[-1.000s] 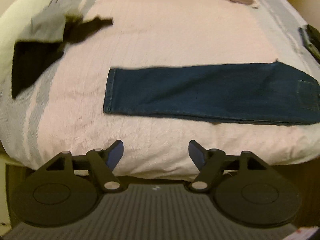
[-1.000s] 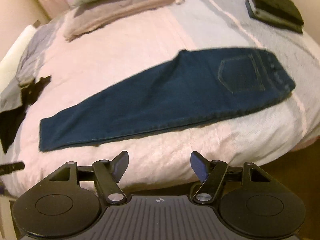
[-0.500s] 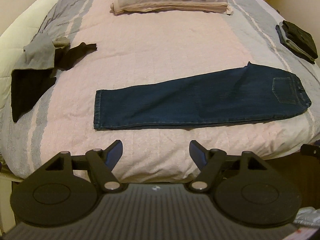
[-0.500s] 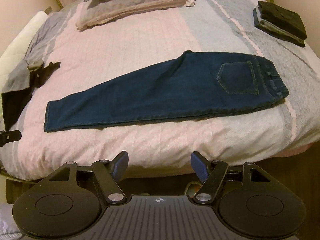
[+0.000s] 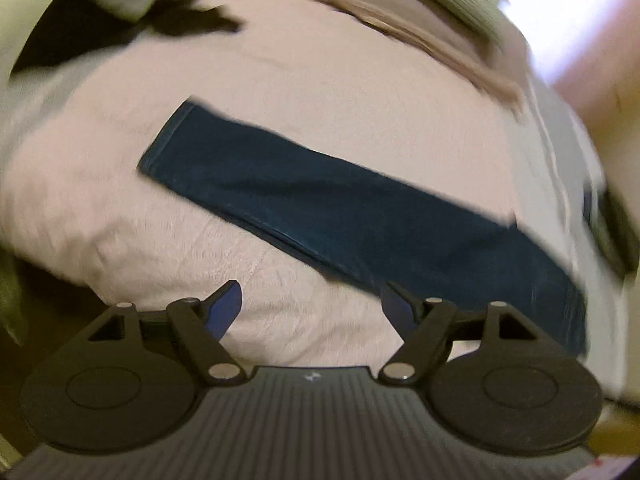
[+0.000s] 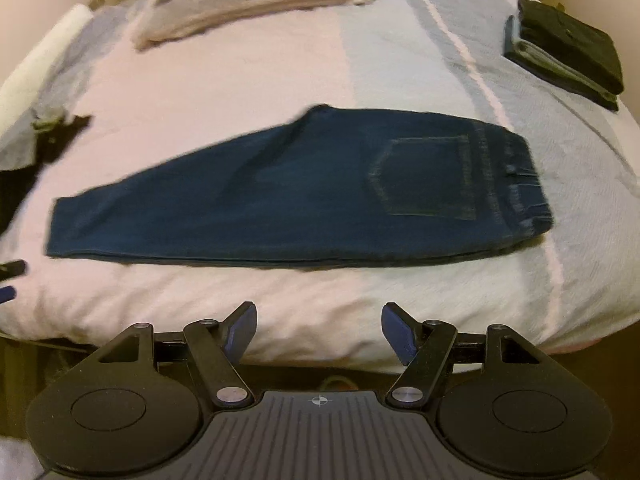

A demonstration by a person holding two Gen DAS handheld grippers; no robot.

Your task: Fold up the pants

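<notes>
Dark blue jeans (image 6: 312, 196) lie flat on the bed, folded lengthwise, leg hem at the left and waistband with a back pocket (image 6: 426, 178) at the right. The left wrist view is blurred and tilted; there the jeans (image 5: 340, 208) run diagonally from upper left to lower right. My left gripper (image 5: 312, 306) is open over the bed's near edge, empty, its right finger close to the jeans' lower edge. My right gripper (image 6: 318, 330) is open and empty, short of the jeans, at the bed's front edge.
The bed (image 6: 248, 92) has a pink and grey striped cover. Pillows (image 6: 240, 4) lie at the head. A folded dark stack (image 6: 568, 52) sits at the far right. Loose grey and black clothes (image 6: 36, 140) lie at the left. Part of the other gripper (image 6: 10, 276) shows at the left edge.
The left wrist view has swung and tilted, moving closer to the bed, now blurred. The right gripper has moved in closer toward the jeans. The jeans have not moved.
</notes>
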